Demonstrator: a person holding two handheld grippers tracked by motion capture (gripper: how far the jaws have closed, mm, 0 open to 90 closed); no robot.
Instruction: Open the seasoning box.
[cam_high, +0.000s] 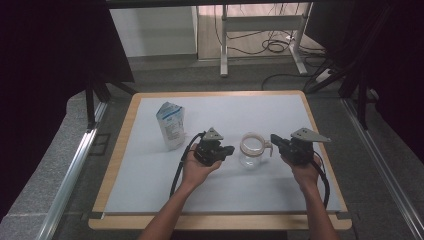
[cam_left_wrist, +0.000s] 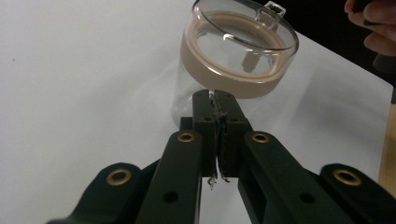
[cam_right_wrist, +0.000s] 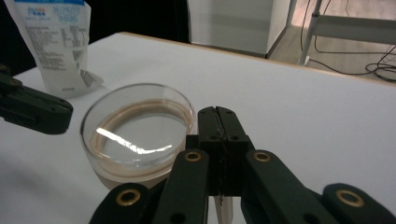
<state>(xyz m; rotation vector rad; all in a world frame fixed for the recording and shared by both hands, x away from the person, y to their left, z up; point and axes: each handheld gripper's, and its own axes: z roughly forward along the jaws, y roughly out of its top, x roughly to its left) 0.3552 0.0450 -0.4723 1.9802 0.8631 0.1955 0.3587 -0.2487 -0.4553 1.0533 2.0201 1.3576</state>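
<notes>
A clear glass jar (cam_high: 250, 150) with a tan-sealed glass lid stands upright mid-table between my two grippers. My left gripper (cam_high: 231, 149) is shut, its tips (cam_left_wrist: 215, 100) against the jar (cam_left_wrist: 233, 56) just under the lid; a thin glint shows between the pads and I cannot tell what it is. From the other side my right gripper (cam_high: 273, 138) is shut too, and its tips (cam_right_wrist: 216, 116) rest by the rim of the jar (cam_right_wrist: 135, 135). A small clear tab (cam_left_wrist: 273, 8) sticks out of the lid toward it. A white printed pouch (cam_high: 171, 125) stands to the left.
The white table top (cam_high: 225, 105) has a wooden border and free room in front of and behind the jar. The pouch (cam_right_wrist: 56, 46) stands beyond the left gripper's jaw (cam_right_wrist: 32, 109). A desk frame (cam_high: 260, 30) and cables lie on the floor behind.
</notes>
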